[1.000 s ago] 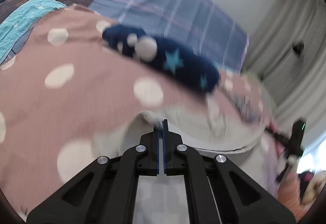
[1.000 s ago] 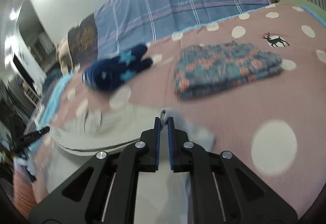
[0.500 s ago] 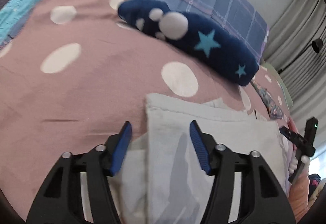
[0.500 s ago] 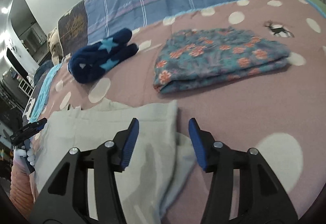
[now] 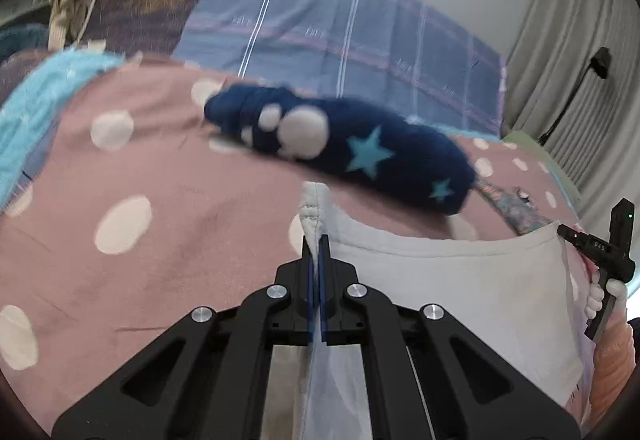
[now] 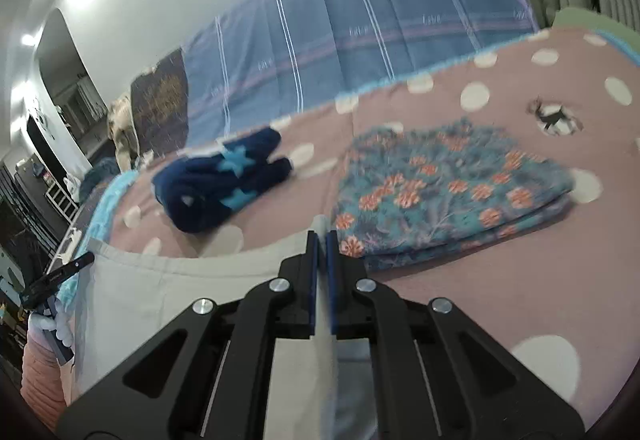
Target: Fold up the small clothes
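Left claw (image 5: 318, 240) clenched on a stitched corner of the pale grey garment (image 5: 460, 280), fabric bunched between the blue pads and poking out above them at 12 o'clock. Right claw (image 6: 322, 240) likewise pinched shut on the opposite corner of the same cloth (image 6: 180, 288), a thin edge running down between the fingers. Garment stretched between both claws, lifted over the pink polka-dot bed cover (image 5: 160, 200). Beyond it, at 12 to 1 o'clock from the left claw, a rolled navy star-print piece (image 5: 360, 152); at 1 to 2 o'clock from the right claw, a folded floral piece (image 6: 448, 196) flat on the cover.
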{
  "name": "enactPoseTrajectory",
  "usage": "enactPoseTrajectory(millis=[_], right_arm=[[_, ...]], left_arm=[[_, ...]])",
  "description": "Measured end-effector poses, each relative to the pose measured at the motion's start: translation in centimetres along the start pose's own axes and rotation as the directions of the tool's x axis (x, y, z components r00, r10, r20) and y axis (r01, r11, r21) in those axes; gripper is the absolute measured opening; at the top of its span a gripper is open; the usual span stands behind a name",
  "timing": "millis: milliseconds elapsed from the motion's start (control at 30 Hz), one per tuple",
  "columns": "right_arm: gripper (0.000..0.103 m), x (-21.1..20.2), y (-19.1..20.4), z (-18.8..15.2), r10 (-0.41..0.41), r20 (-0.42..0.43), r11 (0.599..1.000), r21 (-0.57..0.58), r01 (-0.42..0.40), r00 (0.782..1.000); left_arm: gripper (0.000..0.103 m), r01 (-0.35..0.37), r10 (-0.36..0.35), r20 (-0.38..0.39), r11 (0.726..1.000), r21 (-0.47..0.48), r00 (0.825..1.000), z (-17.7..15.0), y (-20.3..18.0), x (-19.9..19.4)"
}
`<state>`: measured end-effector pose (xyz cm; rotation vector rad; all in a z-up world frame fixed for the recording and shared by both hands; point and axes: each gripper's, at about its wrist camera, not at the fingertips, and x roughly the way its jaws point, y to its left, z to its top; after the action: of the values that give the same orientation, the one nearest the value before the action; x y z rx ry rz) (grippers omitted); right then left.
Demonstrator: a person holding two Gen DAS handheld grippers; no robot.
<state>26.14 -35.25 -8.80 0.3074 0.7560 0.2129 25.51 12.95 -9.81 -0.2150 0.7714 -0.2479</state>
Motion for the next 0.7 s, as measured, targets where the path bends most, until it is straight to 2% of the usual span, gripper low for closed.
enactPoseTrajectory(millis=[100, 133, 167, 233, 300, 433, 467, 567, 700], right_arm=[[0.011, 3.1, -0.8, -1.0, -0.085, -0.092, 0.996, 0.019, 0.087, 0.992], [0.016, 3.1, -1.3, -1.4, -0.085, -0.100, 0.995, 0.039, 0.089, 0.991], [0.021, 2.5, -1.7, -1.8, -0.077, -0.090, 0.995, 0.058, 0.083, 0.993], [0.024, 0.9, -2.2, -2.4, -0.075, -0.069, 0.995, 0.068, 0.079, 0.995], [0.025, -1.7, -2.8, -3.3, -0.073, -0.047, 0.994, 0.072, 0.077, 0.996], [0.031, -6.9, -4.0, -6.8, -0.066, -0.039, 0.993, 0.097, 0.069, 0.997], [0.033, -8.2, -4.3, -8.1, -0.065, -0.043, 0.992, 0.110, 0.070, 0.997], [0.034, -11.1, -4.8, -11.8, -0.048, -0.061, 0.985, 0.160, 0.057, 0.997], [0.035, -14.4, -4.4, -16.2, -0.012, -0.078, 0.981, 0.191, 0.027, 0.997]], left_arm=[[0.003, -0.055, 0.053, -0.128, 0.998, -0.013, 0.990, -1.1, 1.2, 3.4], [0.005, -0.057, 0.053, -0.138, 0.998, -0.021, 0.989, -1.6, 1.7, 3.4], [0.008, -0.055, 0.050, -0.132, 0.998, -0.031, 0.990, -1.9, 2.1, 2.9], [0.012, -0.062, 0.058, -0.105, 0.997, -0.037, 0.993, -2.3, 2.5, 1.3], [0.021, -0.063, 0.060, -0.070, 0.998, -0.032, 0.996, -2.8, 2.6, -1.1], [0.033, -0.029, 0.028, -0.023, 0.999, -0.022, 0.999, -6.2, 2.0, -6.9], [0.039, -0.020, 0.020, -0.021, 0.999, -0.025, 1.000, -7.1, 1.8, -7.9], [0.041, 0.001, -0.003, -0.038, 0.998, -0.055, 0.999, -10.8, 1.4, -10.1], [0.041, -0.009, -0.001, -0.083, 0.992, -0.125, 0.997, -15.2, 1.6, -12.3]])
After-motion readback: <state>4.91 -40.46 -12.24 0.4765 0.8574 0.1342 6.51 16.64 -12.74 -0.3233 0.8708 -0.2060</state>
